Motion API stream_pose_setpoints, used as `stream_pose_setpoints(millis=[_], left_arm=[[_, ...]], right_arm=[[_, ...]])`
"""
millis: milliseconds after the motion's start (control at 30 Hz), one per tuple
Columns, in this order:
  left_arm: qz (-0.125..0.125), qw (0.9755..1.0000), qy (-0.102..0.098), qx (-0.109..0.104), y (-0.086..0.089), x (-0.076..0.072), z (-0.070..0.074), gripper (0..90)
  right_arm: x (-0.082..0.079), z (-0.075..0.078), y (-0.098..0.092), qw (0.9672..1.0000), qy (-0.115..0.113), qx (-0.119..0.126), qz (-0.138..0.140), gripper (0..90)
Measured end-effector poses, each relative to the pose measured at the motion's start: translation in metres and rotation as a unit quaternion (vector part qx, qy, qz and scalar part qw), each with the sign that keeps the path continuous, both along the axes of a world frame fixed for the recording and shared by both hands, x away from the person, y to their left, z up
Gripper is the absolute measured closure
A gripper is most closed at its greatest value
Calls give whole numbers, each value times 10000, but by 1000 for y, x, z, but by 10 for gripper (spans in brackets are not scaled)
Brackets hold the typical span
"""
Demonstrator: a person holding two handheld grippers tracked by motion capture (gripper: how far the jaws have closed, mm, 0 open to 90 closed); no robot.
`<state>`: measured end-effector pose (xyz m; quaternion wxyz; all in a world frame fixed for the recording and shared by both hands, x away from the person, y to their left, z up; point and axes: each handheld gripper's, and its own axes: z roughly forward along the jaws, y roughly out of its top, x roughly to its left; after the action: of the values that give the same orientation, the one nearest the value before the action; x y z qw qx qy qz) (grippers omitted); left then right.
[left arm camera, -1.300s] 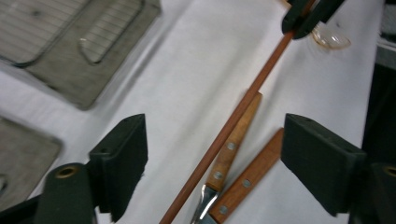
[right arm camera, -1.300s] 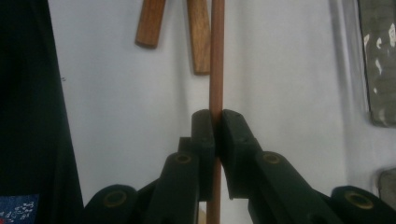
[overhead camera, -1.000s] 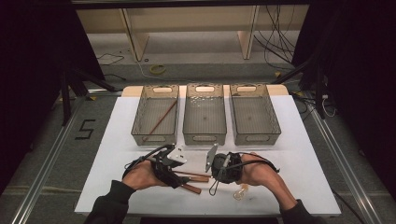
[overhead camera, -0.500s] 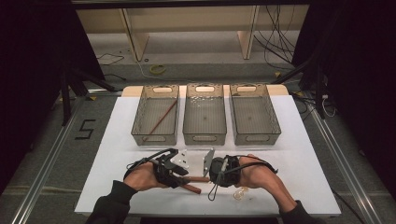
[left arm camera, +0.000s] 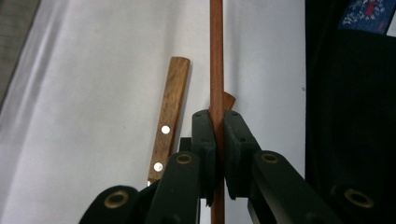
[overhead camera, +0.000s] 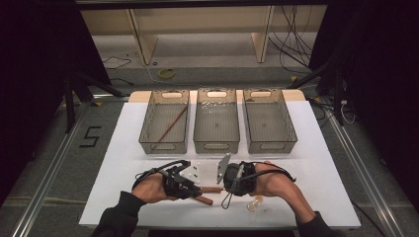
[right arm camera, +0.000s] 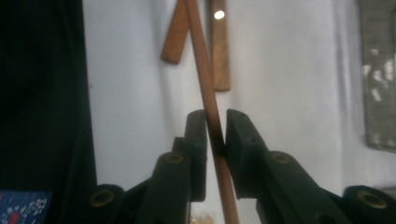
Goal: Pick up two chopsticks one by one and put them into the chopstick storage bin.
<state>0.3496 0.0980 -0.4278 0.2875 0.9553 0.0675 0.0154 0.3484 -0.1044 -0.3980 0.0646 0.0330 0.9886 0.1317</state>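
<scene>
A black "5" point(overhead camera: 90, 136) is marked on the grey floor point(overhead camera: 44, 163), at about nine o'clock from the tabletop point(overhead camera: 321, 163), just off its left edge. In both claw views a blue patch point(left arm camera: 368, 14) with red and white marks sits on dark cloth, at one o'clock in the left claw view and at seven o'clock in the right; its marks are too blurred to read.
</scene>
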Motion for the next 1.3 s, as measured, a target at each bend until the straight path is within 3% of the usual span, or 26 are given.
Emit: stream_pose_setpoints(millis=[167,400,633,1000,1200,1300], left_arm=[[242,9997,-64,-14,9,5,3,841],[742,9971,-99,-170,27,15,8,841],[1368,9895,-152,-430,46,25,15,841],[1909,9787,-241,-713,61,31,21,842],[2175,9719,-287,-849,69,35,25,841],[2337,9672,-288,-948,74,38,26,842]], right_arm=[[7,12,-12,9974,-18,574,-425,603],[14,15,-25,9916,-73,939,-883,408],[21,12,-40,9841,-48,1217,-1295,334],[24,3,-57,9795,-3,1275,-1560,306],[27,-1,-65,9736,-74,1348,-1842,300],[28,-3,-69,9709,-117,1372,-1959,298]])
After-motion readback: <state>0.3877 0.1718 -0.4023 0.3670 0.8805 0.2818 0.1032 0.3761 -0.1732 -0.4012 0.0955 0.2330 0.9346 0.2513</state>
